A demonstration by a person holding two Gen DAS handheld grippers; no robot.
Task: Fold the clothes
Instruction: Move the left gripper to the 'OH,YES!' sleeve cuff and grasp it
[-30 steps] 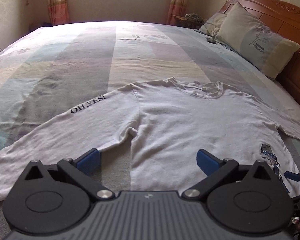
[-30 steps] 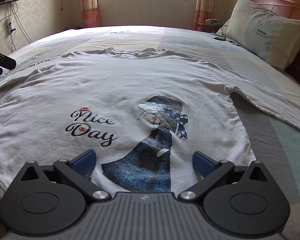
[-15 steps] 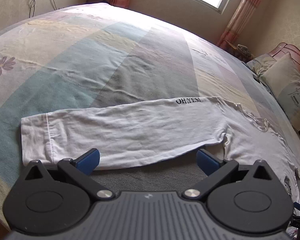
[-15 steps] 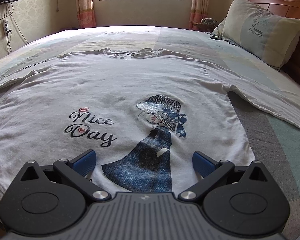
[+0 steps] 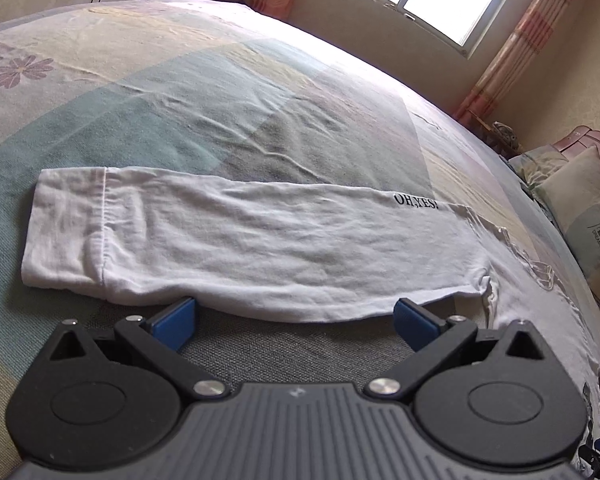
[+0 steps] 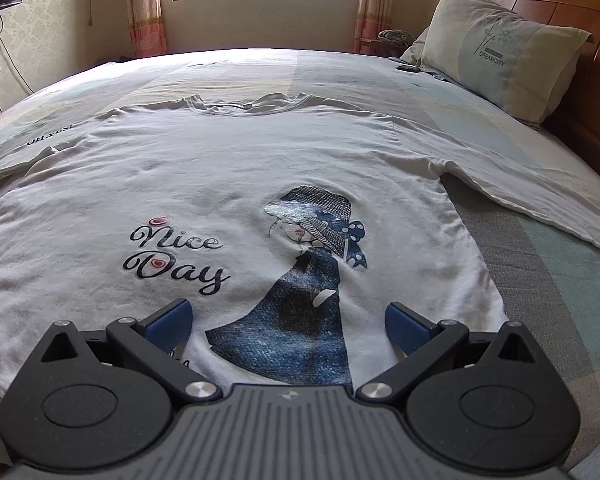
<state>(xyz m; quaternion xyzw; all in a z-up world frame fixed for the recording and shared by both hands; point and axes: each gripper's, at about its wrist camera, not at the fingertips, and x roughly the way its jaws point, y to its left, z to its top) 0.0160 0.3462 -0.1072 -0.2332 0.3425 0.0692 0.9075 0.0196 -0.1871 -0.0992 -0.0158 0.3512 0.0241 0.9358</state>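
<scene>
the bed [image 6: 548, 280] is seen spread ahead of both grippers, its patchwork cover [image 5: 180, 92] bare beyond the garment. a white long-sleeved shirt [image 6: 228, 172] is laid flat and face up on it, directly ahead of the right gripper [image 6: 288, 326], whose jaws are held wide apart with nothing between them, over the hem. the shirt's sleeve [image 5: 240, 248] is stretched crosswise just ahead of the left gripper [image 5: 296, 322], also spread wide and empty, with the sleeve's near edge just beyond its blue pads [image 5: 174, 322].

a slip is likely judged here: if only the top layer of the sleeve is pinched, the fold could drag crooked and bunch at the armpit.

the cuff [image 5: 66, 232] and the full sleeve length are shown only in the left view; the "nice day" print [image 6: 172, 256], the collar [image 6: 244, 106] and the pillow [image 6: 500, 48] far ahead to the right are shown clearly only in the right view.
</scene>
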